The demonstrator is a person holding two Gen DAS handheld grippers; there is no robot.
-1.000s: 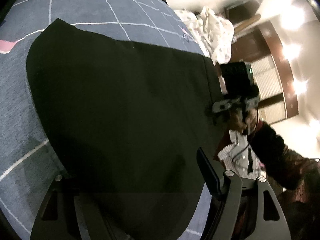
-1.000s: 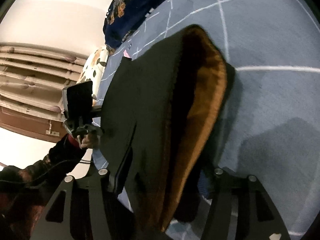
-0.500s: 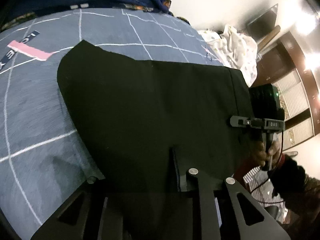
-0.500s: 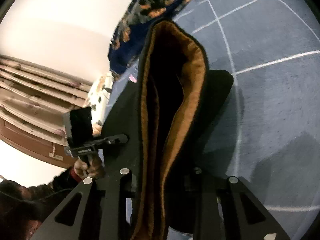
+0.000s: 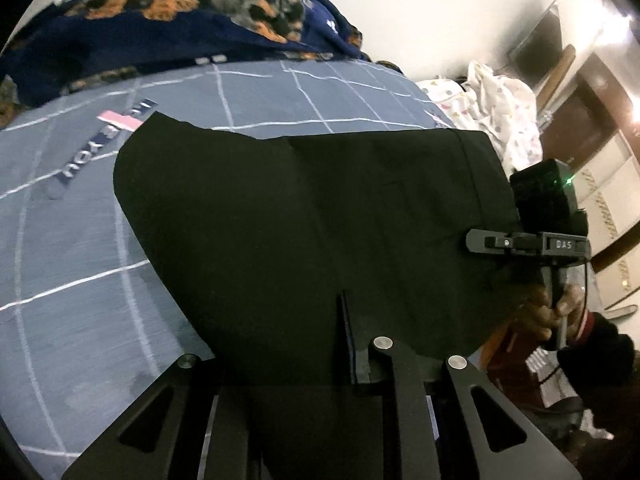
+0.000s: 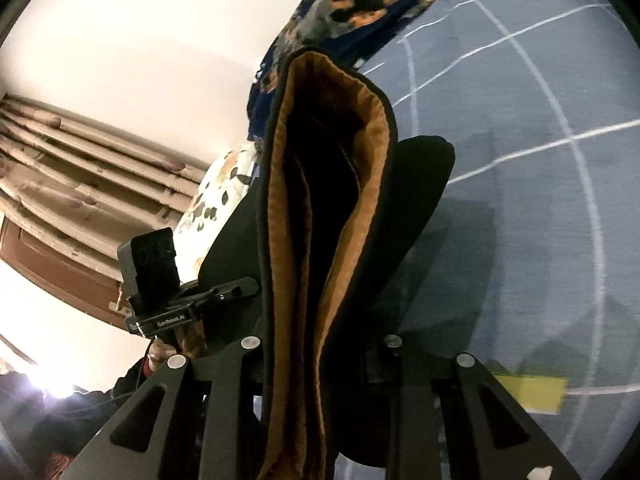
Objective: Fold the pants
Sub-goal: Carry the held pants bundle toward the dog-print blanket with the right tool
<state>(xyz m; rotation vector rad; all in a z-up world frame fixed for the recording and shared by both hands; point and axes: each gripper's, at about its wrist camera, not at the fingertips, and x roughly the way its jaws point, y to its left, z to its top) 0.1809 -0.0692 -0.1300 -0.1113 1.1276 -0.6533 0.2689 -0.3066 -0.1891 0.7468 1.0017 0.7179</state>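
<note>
Black pants [image 5: 312,220] are held up over a blue-grey checked bedspread [image 5: 60,248]. My left gripper [image 5: 304,360] is shut on the pants' near edge, the cloth covering its left finger. In the right wrist view the pants' waistband [image 6: 344,208] hangs open, showing an orange-brown lining, and my right gripper [image 6: 320,356] is shut on it. The right gripper also shows in the left wrist view [image 5: 484,240] at the pants' right edge. The left gripper shows in the right wrist view [image 6: 240,290] at the left edge.
A dark blue floral blanket [image 5: 180,20] lies at the far end of the bed. A white dotted cloth [image 5: 500,108] lies at the right, with dark wooden furniture [image 5: 592,120] behind it. A yellow patch [image 6: 532,394] lies on the bedspread at the lower right.
Both grippers have lifted the pants higher off the bed. The waistband has swung upright and opened toward the right camera. More of the bedspread and blanket shows beyond the pants.
</note>
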